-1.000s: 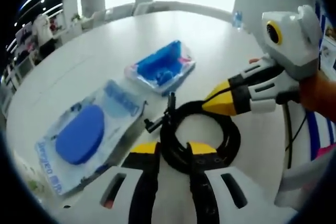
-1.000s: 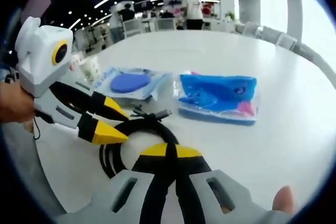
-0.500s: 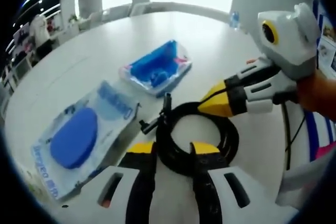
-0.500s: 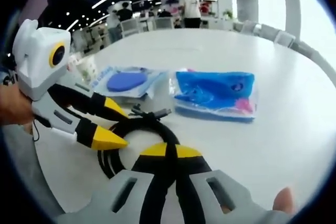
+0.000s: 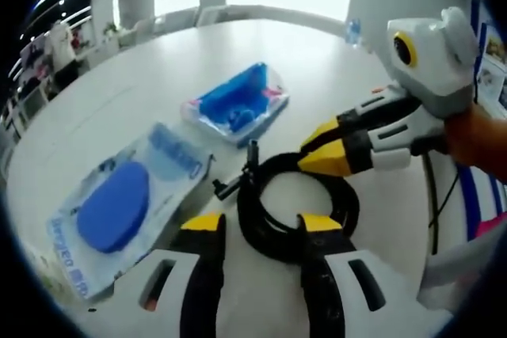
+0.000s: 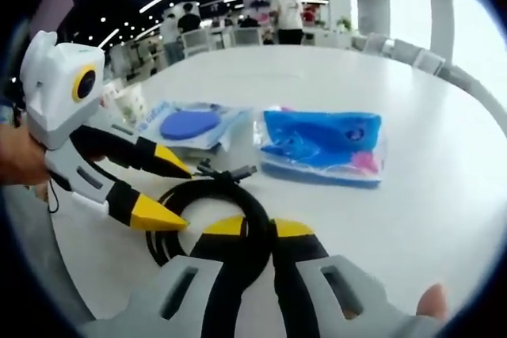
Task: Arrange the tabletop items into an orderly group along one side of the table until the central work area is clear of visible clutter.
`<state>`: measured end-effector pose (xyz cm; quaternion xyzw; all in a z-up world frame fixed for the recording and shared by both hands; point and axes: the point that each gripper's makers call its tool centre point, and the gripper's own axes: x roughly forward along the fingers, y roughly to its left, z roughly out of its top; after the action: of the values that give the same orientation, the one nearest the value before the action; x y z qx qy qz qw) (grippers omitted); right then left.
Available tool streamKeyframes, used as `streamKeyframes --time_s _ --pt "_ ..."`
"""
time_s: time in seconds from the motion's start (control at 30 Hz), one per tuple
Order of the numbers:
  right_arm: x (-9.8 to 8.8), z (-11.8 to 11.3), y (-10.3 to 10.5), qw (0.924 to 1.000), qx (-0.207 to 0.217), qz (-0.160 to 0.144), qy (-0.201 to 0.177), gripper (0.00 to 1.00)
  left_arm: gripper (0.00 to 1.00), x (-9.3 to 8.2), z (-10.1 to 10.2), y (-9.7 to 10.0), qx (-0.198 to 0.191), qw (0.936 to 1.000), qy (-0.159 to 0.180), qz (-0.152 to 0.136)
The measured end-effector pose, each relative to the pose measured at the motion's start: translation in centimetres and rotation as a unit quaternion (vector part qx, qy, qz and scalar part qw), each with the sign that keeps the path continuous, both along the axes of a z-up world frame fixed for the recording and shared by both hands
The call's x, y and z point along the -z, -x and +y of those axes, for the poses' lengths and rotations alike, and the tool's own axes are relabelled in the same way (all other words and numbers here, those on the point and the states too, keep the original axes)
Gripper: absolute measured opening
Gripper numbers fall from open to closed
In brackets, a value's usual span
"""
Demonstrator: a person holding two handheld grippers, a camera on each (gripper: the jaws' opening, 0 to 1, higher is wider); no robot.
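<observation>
A coiled black rubber cable (image 5: 295, 210) lay flat on the round white desk (image 5: 142, 93), its plug ends at 10 o'clock. The left tongs (image 5: 257, 227) stood apart, straddling its near rim. The right tongs (image 6: 252, 231) gaped slightly, the coil between them.

black coiled cable (image 5: 295, 210) lies flat beside two blue packets (image 5: 236, 104) (image 5: 127, 199).

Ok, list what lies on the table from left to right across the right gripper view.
Left gripper → packet with the blue disc → packet of blue items. The coiled black cable overlaps, so it is left out.
</observation>
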<state>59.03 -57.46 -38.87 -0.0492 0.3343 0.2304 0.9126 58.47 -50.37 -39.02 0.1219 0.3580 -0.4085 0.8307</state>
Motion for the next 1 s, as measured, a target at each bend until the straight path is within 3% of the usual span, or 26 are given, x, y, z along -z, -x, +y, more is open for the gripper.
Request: streamKeyframes --time_s 0.43,1.0 --pt "-0.9 0.1 -0.3 0.9997 0.001 -0.022 -0.01 0.28 0.54 -0.6 0.1 0.6 0.002 0.9996 0.026 0.007" --pt "-2.9 1.1 0.3 0.9985 -0.009 -0.053 -0.013 0.53 0.74 -2.5 1.5 2.0 0.012 0.9983 0.056 -0.009"
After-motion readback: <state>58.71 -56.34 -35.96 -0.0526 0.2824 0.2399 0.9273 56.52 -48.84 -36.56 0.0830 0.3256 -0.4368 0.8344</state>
